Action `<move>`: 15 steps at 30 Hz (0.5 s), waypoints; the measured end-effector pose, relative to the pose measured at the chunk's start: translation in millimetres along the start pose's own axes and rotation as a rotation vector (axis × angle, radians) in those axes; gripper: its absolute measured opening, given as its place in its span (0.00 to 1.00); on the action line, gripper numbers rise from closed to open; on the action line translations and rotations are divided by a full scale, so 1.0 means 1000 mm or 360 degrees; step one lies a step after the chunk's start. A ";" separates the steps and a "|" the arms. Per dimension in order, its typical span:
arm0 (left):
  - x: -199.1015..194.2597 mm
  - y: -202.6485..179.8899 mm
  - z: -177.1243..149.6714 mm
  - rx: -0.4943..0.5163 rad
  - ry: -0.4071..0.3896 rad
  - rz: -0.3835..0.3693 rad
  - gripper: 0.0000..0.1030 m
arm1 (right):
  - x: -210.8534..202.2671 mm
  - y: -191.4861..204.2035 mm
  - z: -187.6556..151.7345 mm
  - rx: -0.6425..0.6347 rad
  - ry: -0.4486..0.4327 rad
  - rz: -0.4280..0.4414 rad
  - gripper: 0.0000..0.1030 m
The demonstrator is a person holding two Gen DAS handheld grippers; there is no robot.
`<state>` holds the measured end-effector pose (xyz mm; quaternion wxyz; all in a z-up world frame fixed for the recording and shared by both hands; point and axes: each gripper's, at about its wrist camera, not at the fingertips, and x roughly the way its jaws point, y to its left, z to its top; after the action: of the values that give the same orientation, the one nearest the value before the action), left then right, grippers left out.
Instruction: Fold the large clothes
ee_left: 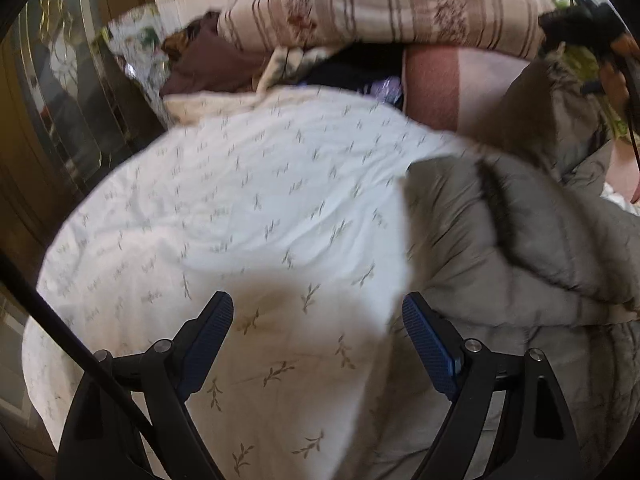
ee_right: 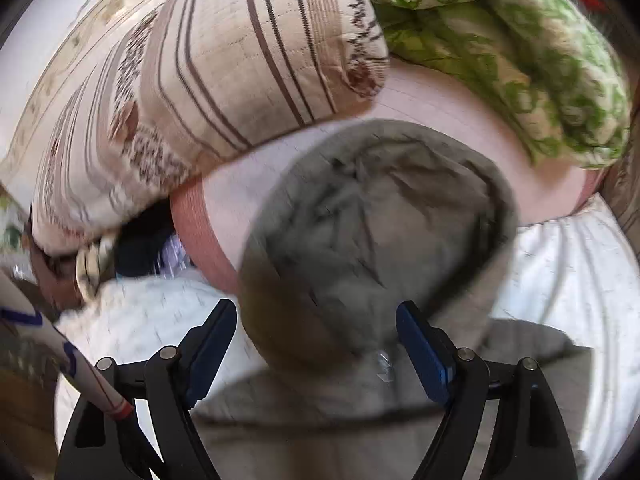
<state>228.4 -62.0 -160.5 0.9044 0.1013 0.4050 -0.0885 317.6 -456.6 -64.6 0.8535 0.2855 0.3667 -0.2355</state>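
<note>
A grey padded jacket lies on a white bedsheet with a leaf print. In the left wrist view it fills the right side, with a dark seam across it. My left gripper is open and empty above the sheet, just left of the jacket's edge. In the right wrist view the jacket's grey hood bulges up between and beyond the fingers. My right gripper is open, its jaws standing on either side of the hood's lower part. The right gripper also shows in the left wrist view at the top right.
A striped beige quilt and a pink pillow are piled at the bed's head. A green leaf-print quilt lies at the right. A glass-fronted cabinet stands left of the bed. A white tube with a red band crosses the lower left.
</note>
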 end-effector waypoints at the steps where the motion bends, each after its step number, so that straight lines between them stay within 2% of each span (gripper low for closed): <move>1: 0.006 0.003 -0.002 -0.0014 0.0035 -0.0014 0.83 | 0.007 0.005 0.005 0.0010 -0.0003 -0.0001 0.84; 4: 0.018 0.011 -0.005 -0.0056 0.0109 -0.0048 0.83 | 0.034 0.018 0.016 0.0024 0.0001 -0.0073 0.85; 8: 0.025 0.013 -0.007 -0.0060 0.0131 -0.0057 0.83 | 0.060 0.022 0.021 0.0054 0.0023 -0.0163 0.84; 10: 0.026 0.013 -0.008 -0.0059 0.0138 -0.0067 0.83 | 0.065 0.026 0.021 -0.0013 0.0014 -0.0204 0.62; 11: 0.026 0.013 -0.008 -0.0060 0.0139 -0.0074 0.83 | 0.067 0.028 0.020 -0.0043 0.0023 -0.0212 0.37; 12: 0.025 0.012 -0.008 -0.0061 0.0138 -0.0079 0.83 | 0.067 0.030 0.018 -0.0075 0.0052 -0.0203 0.17; 15: 0.023 0.013 -0.008 -0.0066 0.0138 -0.0099 0.83 | 0.051 0.036 0.008 -0.0160 0.0015 -0.0205 0.12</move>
<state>240.8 -49.4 -181.2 0.8847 0.0736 0.4484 -0.1036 375.6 -445.2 -87.8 0.8482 0.2191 0.3996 -0.2698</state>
